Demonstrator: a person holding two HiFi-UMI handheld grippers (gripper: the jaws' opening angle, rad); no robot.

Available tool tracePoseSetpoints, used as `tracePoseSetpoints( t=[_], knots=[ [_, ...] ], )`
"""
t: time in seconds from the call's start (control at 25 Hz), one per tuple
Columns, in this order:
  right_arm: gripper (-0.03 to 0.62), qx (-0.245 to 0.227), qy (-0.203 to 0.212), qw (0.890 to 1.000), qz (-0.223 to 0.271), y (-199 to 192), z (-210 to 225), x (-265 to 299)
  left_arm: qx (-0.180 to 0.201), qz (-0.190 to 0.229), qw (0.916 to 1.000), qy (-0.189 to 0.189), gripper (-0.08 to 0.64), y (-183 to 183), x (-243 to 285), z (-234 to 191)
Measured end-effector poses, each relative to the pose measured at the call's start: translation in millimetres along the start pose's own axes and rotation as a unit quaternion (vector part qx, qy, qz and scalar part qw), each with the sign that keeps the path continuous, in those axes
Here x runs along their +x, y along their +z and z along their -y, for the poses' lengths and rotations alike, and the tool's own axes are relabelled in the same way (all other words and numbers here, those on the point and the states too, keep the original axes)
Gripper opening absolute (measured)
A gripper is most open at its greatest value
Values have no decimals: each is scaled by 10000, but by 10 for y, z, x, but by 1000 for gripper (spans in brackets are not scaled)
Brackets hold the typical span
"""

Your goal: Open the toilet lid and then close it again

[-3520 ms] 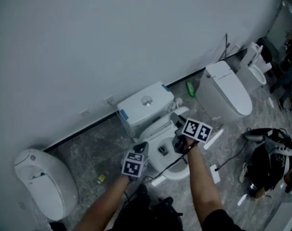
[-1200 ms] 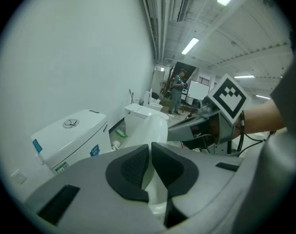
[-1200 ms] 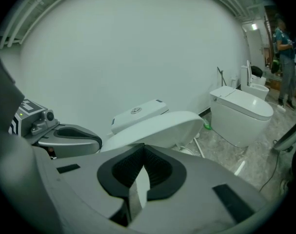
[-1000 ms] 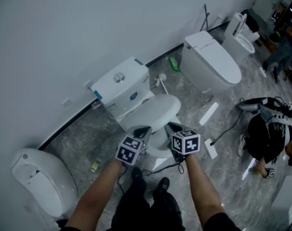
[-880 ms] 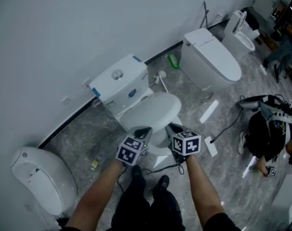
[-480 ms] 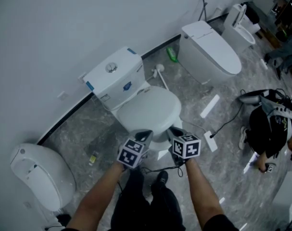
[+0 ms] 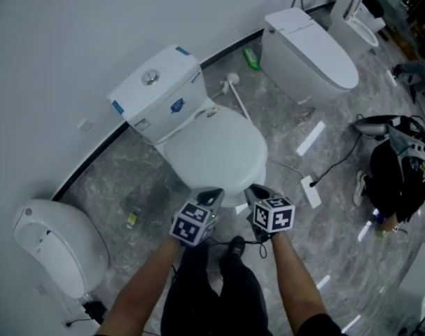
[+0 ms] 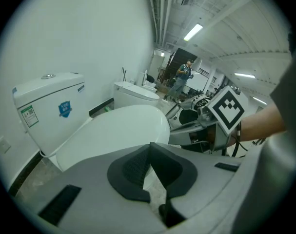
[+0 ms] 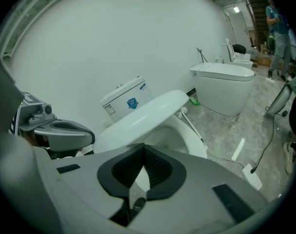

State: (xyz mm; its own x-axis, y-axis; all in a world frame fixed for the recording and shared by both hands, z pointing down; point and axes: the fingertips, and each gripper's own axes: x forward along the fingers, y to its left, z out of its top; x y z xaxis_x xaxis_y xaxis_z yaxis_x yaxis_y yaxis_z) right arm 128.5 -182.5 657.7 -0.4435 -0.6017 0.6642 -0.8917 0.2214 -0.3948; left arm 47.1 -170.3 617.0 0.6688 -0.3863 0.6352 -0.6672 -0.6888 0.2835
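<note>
Sinking since earlier, toilet lid [image 7: 213, 149] hangs nearly closed.

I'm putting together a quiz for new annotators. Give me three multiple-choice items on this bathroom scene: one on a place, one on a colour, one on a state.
1. Where is the flush button?
A. on top of the tank
B. on a side handle
C. on a foot pedal

2. What colour is the sticker on the tank's front?
A. red
B. blue
C. yellow

3. How does the toilet lid stand?
A. upright against the tank
B. tilted low over the bowl, with a gap beneath it
C. taken off

Answers:
1. A: in the head view the button sits on the tank's top face.
2. B: the sticker shows blue in the head view and in both gripper views.
3. B: the right gripper view shows the bowl's rim under the slanted lid.
</note>
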Motion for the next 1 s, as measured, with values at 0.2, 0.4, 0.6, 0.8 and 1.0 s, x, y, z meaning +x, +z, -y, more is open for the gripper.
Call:
tracePoseSetpoints(
  t=[0.2,0.4,0.6,0.8,1.0],
  knots=[
    [9,3,85,10000,-27,-276,174,57,-78,-88,9999,-39,8,-225,176,105],
    [9,125,93,9999,-63,-566,344,149,-151,-205,9996,-95,8,-459,341,204],
    [9,160,86,9998,-61,-812,536,251,-180,-294,9994,-35,8,-667,544,267],
    [9,-4,93,9997,-218,-1050,664,376,-251,-428,9988,21,8,-892,711,292],
    [9,47,120,9995,-306,-1283,798,508,-286,-594,9978,77,8,-1101,880,308]
  ],
)
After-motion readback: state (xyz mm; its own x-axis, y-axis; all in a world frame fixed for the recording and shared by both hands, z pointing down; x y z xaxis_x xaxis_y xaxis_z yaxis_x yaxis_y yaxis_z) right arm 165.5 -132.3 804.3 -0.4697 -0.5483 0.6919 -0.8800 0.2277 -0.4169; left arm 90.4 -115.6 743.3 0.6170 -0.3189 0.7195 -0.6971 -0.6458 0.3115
